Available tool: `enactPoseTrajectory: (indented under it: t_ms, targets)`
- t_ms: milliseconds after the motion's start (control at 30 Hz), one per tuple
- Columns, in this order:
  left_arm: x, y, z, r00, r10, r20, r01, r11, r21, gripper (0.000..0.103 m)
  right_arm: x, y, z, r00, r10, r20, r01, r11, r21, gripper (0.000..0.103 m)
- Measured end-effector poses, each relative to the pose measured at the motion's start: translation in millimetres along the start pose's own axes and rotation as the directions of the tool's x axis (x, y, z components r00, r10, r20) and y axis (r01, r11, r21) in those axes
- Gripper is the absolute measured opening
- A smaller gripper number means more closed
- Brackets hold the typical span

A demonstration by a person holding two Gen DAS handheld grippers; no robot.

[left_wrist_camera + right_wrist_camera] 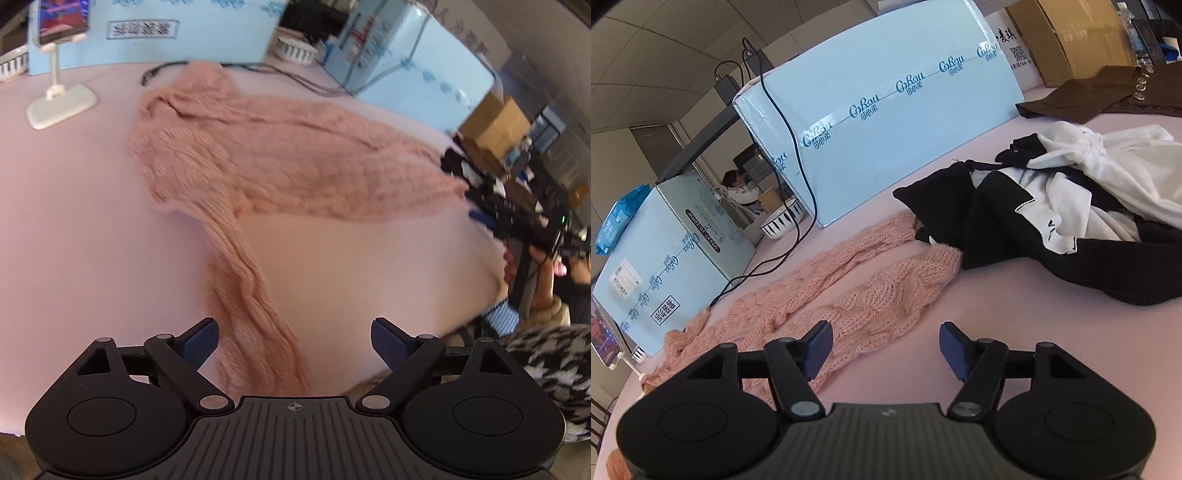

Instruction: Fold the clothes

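Two grippers, both empty, over a pink tabletop (92,221). Largest item: the sweater (295,158), pink cable knit, spread mid-tabletop with its body partly doubled over. One sleeve (251,295) trails from the body toward the near edge. In the right wrist view another knit band and a cuff (942,254) run toward the pile (1071,221) of black and white clothes at the right side; the cuff touches the pile.

Left gripper (295,343): jaws wide apart, nothing held, the trailing sleeve passing just below and between them. Right gripper (884,345): jaws apart, nothing clamped, hovering over the knit's edge.

Judgement: the step in hand is taking the loose sleeve to lay it across the body. Do it well by pinching near the cuff end, catching the full thickness of knit, lifting enough to clear the tabletop, and keeping the body flat. The open knit may snag on a pad.
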State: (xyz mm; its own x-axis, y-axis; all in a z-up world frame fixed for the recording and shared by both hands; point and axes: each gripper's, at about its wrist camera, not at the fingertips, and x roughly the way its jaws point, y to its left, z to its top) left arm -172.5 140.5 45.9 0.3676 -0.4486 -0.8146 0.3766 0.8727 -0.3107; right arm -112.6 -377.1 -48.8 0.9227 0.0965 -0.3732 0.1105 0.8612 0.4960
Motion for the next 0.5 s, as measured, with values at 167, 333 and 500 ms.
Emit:
enactPoseTrajectory:
  t_ms: [167,333,500]
  targets:
    - [4,-10,1,0.990,-0.141,0.016,0.141,0.990,0.001,0.046,0,1,-3,1.000,0.011,0.007,-0.011,1.000,-0.023,0.068]
    - [-4,-15,-2,0.884,-0.447,0.137,0.451,0.892,-0.003,0.030,-3,-11,-3,0.998,0.066,0.019,-0.067,0.997,0.047,0.069]
    - [-4,-1,-11,0.822,-0.521,0.230,0.554,0.825,-0.111,0.062,-4,-11,-4,0.996,0.083,0.015,-0.084,0.995,0.055,0.070]
